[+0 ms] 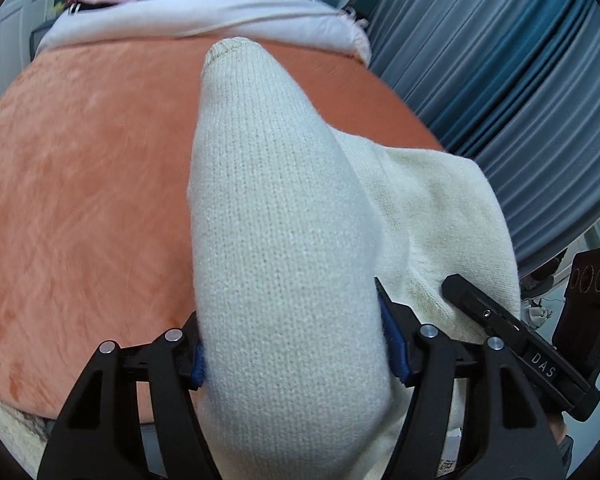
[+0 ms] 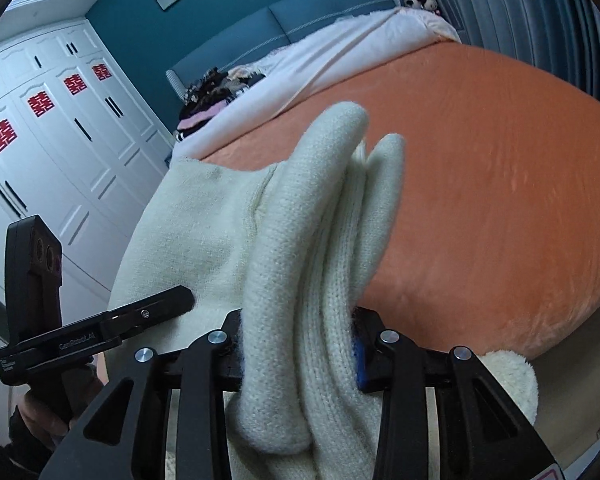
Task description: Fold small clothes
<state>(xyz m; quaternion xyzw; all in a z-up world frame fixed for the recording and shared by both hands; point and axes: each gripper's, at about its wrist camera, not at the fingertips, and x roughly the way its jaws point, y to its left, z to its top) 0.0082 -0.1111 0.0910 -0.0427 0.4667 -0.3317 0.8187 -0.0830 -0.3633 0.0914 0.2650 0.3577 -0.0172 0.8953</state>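
A cream knitted sweater [image 1: 284, 240] hangs over the orange bedspread [image 1: 80, 184]. My left gripper [image 1: 294, 344] is shut on a thick fold of it, a sleeve stretching forward from the jaws. My right gripper [image 2: 298, 350] is shut on another bunched fold of the same sweater [image 2: 204, 232], with ribbed folds sticking up between the fingers. Each gripper shows in the other's view: the right gripper [image 1: 516, 340] at the sweater's right edge, the left gripper [image 2: 96, 336] at its left edge.
A white duvet [image 1: 220, 20] and a pile of dark and pink clothes [image 2: 212, 96] lie at the head of the bed. Blue-grey curtains [image 1: 520, 80] hang along one side. White wardrobe doors [image 2: 40, 160] with red emblems stand on the other side.
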